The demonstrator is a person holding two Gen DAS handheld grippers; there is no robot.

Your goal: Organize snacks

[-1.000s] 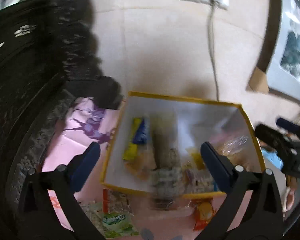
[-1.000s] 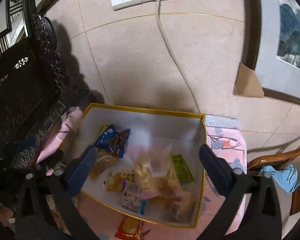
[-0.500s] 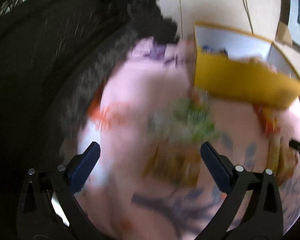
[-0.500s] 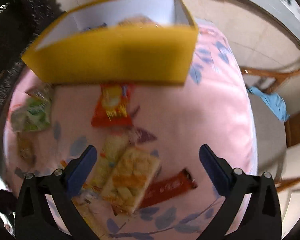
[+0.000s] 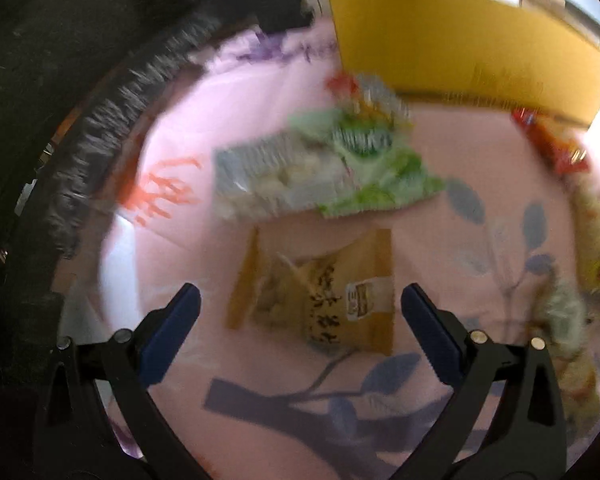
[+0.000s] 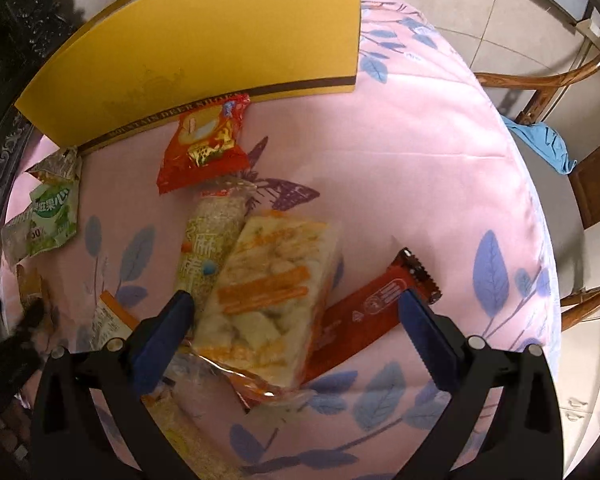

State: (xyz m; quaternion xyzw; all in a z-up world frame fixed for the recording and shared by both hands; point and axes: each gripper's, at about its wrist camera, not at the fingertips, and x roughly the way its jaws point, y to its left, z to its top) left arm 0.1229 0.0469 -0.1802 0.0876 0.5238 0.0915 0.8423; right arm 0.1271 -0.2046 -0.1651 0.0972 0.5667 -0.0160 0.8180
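Pink tablecloth [image 6: 400, 168]: left gripper [image 5: 300, 310] spread wide over tan packet [image 5: 320, 288], right gripper [image 6: 296, 312] spread wide over orange-striped pastry pack [image 6: 268, 296], neither gripping anything.

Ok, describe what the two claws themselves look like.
They match. The left claw and the right claw each have a black, angular plastic frame with silver rivet-like fasteners, and two fingers tipped with dark blue pads. No cables, markings or sleeves show.

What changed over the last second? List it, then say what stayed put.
Both tongs dropped from above the yellow box to the loose snacks: left tongs over the tan packet, right tongs over the clear pastry pack. Both stayed open and empty; nothing on the pink cloth shifted.
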